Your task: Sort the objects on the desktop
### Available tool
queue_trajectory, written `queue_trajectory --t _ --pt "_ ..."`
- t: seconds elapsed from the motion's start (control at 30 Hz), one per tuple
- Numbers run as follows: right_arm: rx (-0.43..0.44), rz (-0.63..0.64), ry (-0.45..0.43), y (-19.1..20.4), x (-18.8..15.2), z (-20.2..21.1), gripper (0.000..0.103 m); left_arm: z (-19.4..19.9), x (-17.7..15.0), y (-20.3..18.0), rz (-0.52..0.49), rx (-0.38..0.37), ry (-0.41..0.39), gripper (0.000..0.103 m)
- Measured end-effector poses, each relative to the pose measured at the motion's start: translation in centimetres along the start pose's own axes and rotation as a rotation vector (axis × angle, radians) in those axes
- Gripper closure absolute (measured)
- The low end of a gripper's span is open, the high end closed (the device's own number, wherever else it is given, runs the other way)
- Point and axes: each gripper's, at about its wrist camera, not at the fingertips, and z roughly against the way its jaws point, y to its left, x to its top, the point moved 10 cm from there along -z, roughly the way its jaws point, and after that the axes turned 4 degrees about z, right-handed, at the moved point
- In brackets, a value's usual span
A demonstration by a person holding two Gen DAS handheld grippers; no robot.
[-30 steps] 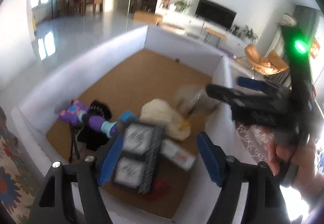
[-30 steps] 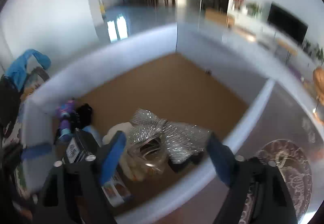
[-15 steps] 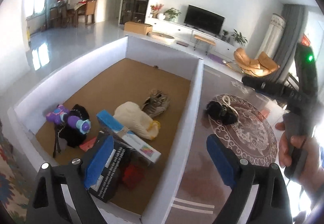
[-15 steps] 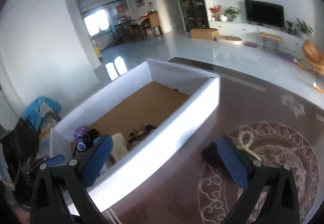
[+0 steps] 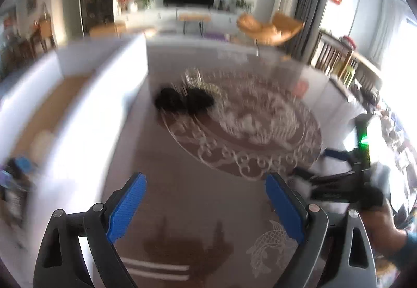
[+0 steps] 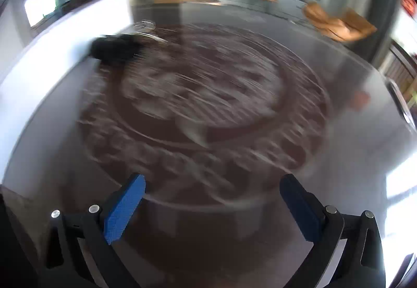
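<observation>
**Both grippers empty over the table, one dark item left to collect**

Left wrist view: the left gripper (image 5: 206, 206) fills the bottom of the frame, its blue pads spread wide with only bare tabletop between them; it holds nothing. Above centre, a little left, a black fluffy object (image 5: 183, 101) lies on the rim of the round patterned medallion on the brown table (image 5: 166, 196), with a pale metallic loop (image 5: 192, 77) just behind it; blur hides what either is. The white-walled sorting box (image 5: 86, 131) runs down the left side, with some items visible at its lower left end. At lower right the right gripper (image 5: 312, 173) shows, held in a hand (image 5: 383, 230).

Right wrist view: the right gripper (image 6: 212, 206), at the bottom, also stands fully apart and empty. The black object (image 6: 114, 49) sits in the upper left, close to the box wall (image 6: 65, 35), well away from the pads.

The step in hand looks like reaching for that dark item. To do it well, slow down so the view steadies, approach from above with the pads straddling the soft bulk rather than its fringe, and close only once both pads flank it. Watch the loop nearby: it may be attached or may snag.
</observation>
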Motion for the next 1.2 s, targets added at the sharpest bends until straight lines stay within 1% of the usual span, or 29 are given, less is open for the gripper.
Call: queue_trajectory --t 0.07,0.1,0.17,0.2,0.27,0.37,0.53,0.57,0.63,0.67,0.87,1.2 --pt "0.0 -0.038 -0.016 -0.9 -0.2 0.4 0.0 -2.7 -0.9 -0.1 0.017 -0.002 0.053 0.009" --pt "-0.005 -0.039 -0.016 -0.9 -0.2 0.4 0.0 -3.9 -1.4 -0.4 0.015 0.009 0.073 0.009" --pt "-0.015 -0.029 -0.015 -0.8 -0.1 0.3 0.0 -5.6 -2.0 -0.6 0.004 0.035 0.093 0.009" --pt "-0.031 -0.02 -0.007 -0.8 -0.1 0.2 0.0 -6.0 -2.1 -0.8 0.002 0.042 0.096 0.009" --pt "-0.032 -0.015 -0.006 -0.9 0.0 0.2 0.0 -6.9 -2.6 -0.8 0.013 0.049 0.097 0.009" --pt "-0.031 -0.016 -0.006 -0.8 -0.1 0.2 0.0 -6.8 -3.0 -1.1 -0.008 0.071 0.059 0.009" --pt "-0.031 -0.016 -0.006 -0.8 -0.1 0.2 0.0 -6.8 -3.9 -1.5 -0.061 0.118 0.052 0.009" --pt "-0.031 -0.016 -0.006 -0.8 -0.1 0.2 0.0 -6.7 -4.0 -1.5 -0.073 0.132 0.051 0.007" --pt "-0.031 -0.016 -0.006 -0.8 -0.1 0.2 0.0 -6.7 -4.2 -1.6 -0.069 0.132 0.059 0.001" --pt "-0.031 -0.016 -0.006 -0.9 -0.1 0.3 0.0 -6.6 -4.2 -1.5 -0.064 0.131 0.061 0.0" --pt "-0.031 -0.016 -0.006 -0.9 -0.1 0.3 0.0 -6.2 -4.1 -1.3 -0.063 0.136 0.064 0.0" --pt "-0.032 -0.016 -0.005 -0.8 -0.1 0.3 0.0 -6.6 -3.9 -1.2 -0.063 0.136 0.065 0.0"
